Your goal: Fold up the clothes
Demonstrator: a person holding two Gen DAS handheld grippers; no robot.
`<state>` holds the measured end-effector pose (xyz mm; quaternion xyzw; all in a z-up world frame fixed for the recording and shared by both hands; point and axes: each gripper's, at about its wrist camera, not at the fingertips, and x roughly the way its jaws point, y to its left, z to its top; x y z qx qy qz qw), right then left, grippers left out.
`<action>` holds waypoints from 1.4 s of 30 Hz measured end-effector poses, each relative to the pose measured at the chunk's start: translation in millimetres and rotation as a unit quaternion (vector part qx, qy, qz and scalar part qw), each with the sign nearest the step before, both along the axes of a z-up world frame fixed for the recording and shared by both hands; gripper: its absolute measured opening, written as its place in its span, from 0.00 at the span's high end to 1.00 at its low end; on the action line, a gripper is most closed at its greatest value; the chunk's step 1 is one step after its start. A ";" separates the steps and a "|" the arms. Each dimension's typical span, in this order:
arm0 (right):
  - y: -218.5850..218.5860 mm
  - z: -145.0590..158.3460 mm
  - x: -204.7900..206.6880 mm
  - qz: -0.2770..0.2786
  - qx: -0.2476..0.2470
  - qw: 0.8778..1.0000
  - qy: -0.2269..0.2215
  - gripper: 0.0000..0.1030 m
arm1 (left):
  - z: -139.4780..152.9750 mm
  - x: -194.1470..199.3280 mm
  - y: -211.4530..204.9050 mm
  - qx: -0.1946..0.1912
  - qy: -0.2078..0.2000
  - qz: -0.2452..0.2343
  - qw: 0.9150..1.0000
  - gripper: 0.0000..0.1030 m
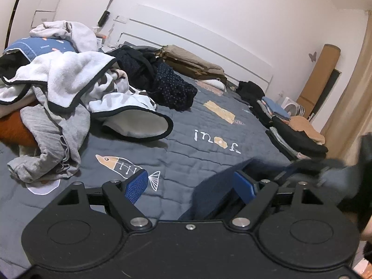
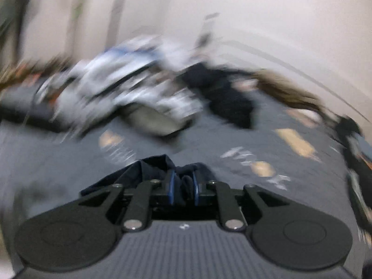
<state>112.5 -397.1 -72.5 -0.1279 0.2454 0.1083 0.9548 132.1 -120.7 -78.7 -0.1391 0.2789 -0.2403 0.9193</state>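
bed (image 1: 186, 144): unfolded heap (image 1: 69, 88) far left | folded stacks (image 1: 295, 134) right edge | headboard (image 1: 197, 44) behind

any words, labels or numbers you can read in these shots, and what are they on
"inoJ", with a fish-like shape standing for the "o": white lettering stitched on the grey bedspread; it probably reads upside down from here, so treat the wording as uncertain.

Small white marks on the blue quilted item atop the laundry pile: too small to read.

Right wrist view: the same bedspread lettering is smeared by motion blur, unreadable.

No other labels, brands or numbers show.
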 end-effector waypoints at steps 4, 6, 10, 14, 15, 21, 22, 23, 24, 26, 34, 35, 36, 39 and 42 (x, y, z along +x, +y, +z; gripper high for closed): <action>-84.7 34.0 -41.7 -0.126 0.123 0.983 -0.061 0.87 | -3.5 -1.1 -9.4 0.015 0.001 -0.014 1.000 0.23; -124.1 41.7 -67.2 -0.186 0.169 0.964 -0.081 0.87 | -6.1 -2.2 -15.8 0.026 0.002 -0.024 0.999 0.23; -194.7 37.5 -127.2 -0.309 0.192 0.927 -0.094 0.87 | -9.8 -7.5 -29.6 0.044 -0.001 -0.046 0.998 0.23; -239.5 8.0 -168.1 -0.373 0.167 0.913 -0.008 0.87 | -16.1 -13.2 -47.0 0.063 0.003 -0.075 0.995 0.23; -248.7 -2.8 -173.2 -0.377 0.176 0.908 0.041 0.85 | -17.9 -15.1 -52.7 0.068 0.004 -0.084 0.994 0.22; -275.2 -25.3 -240.7 -0.401 0.236 0.882 0.080 0.80 | -32.3 -29.1 -87.0 0.100 0.007 -0.140 0.985 0.22; -276.8 -19.7 -252.9 -0.400 0.263 0.876 0.055 0.73 | -34.7 -31.7 -92.6 0.105 0.007 -0.150 0.983 0.22; -271.1 -12.3 -253.4 -0.388 0.270 0.880 0.035 0.67 | -37.1 -34.4 -97.8 0.109 0.006 -0.159 0.981 0.22; -265.4 -4.9 -254.0 -0.376 0.278 0.884 0.016 0.54 | -40.1 -37.5 -103.6 0.115 0.003 -0.167 0.979 0.22; -247.4 9.7 -246.1 -0.340 0.270 0.901 -0.013 0.40 | -46.0 -42.9 -113.8 0.126 0.003 -0.181 0.975 0.22; -169.4 0.5 -143.4 -0.158 0.239 0.958 -0.003 0.34 | -67.5 -60.6 -145.3 0.154 -0.022 -0.197 0.968 0.22; -162.2 -4.0 -134.8 -0.148 0.230 0.962 0.003 0.34 | -70.8 -61.1 -148.1 0.159 -0.023 -0.197 0.967 0.22; -154.1 -7.5 -130.1 -0.139 0.216 0.967 0.008 0.34 | -75.4 -60.6 -150.5 0.166 -0.020 -0.197 0.966 0.22; -134.9 -17.1 -121.1 -0.118 0.180 0.976 0.018 0.34 | -86.1 -59.3 -157.3 0.188 -0.022 -0.199 0.962 0.32; -134.0 -27.4 -117.5 -0.115 0.185 0.976 0.016 0.34 | -94.8 -55.9 -161.7 0.189 -0.014 -0.215 0.958 0.71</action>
